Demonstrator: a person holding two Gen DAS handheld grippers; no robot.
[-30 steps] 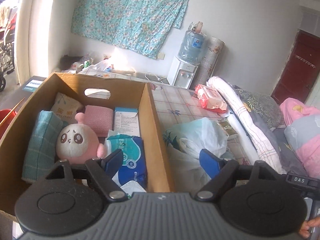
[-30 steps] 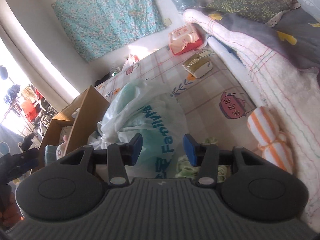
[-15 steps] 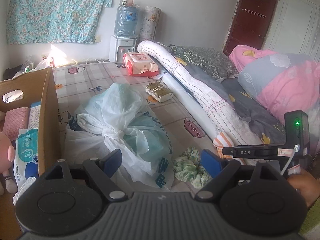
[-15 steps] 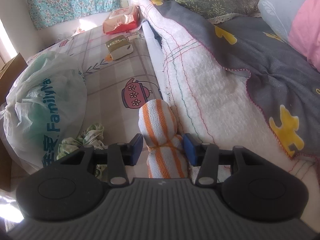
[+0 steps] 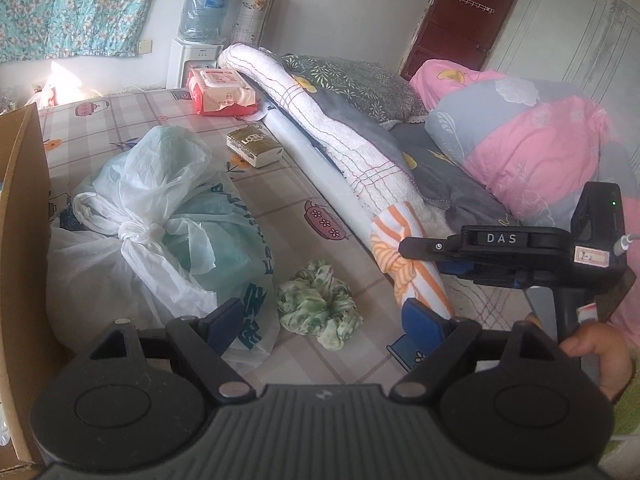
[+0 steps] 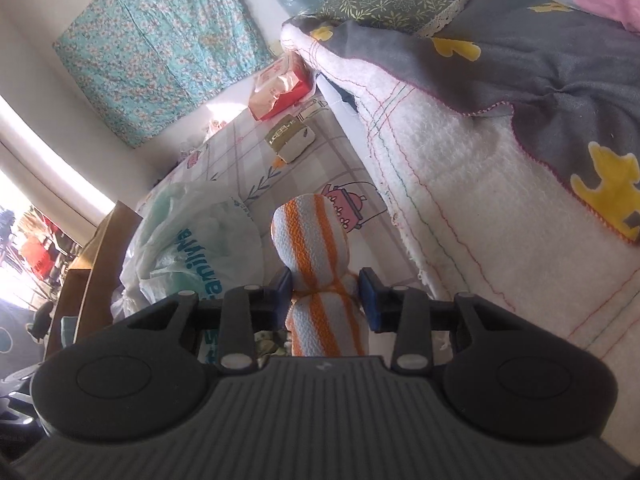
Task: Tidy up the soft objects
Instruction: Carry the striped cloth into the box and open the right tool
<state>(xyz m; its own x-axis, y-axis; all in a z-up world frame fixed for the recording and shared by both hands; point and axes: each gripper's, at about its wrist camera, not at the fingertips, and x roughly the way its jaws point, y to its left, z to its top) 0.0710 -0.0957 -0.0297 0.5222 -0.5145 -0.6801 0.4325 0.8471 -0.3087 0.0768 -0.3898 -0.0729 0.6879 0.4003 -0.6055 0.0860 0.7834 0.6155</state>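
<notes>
Right gripper [image 6: 325, 292] open w/ fingers either side of orange-and-white striped towel bundle [image 6: 316, 256] on bed beside white quilt [image 6: 480, 216]. Left gripper [image 5: 324, 320] open, hovering over green scrunchie [image 5: 316, 304].

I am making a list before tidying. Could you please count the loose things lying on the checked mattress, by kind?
Plastic bags: 2, a tied clear bag and a printed green bag.
Tissue packs: 2, a red pack and a small gold pack.
Striped cloth bundle: 1, between the open right gripper's fingers.
Green scrunchie: 1.
Total: 6.
</notes>
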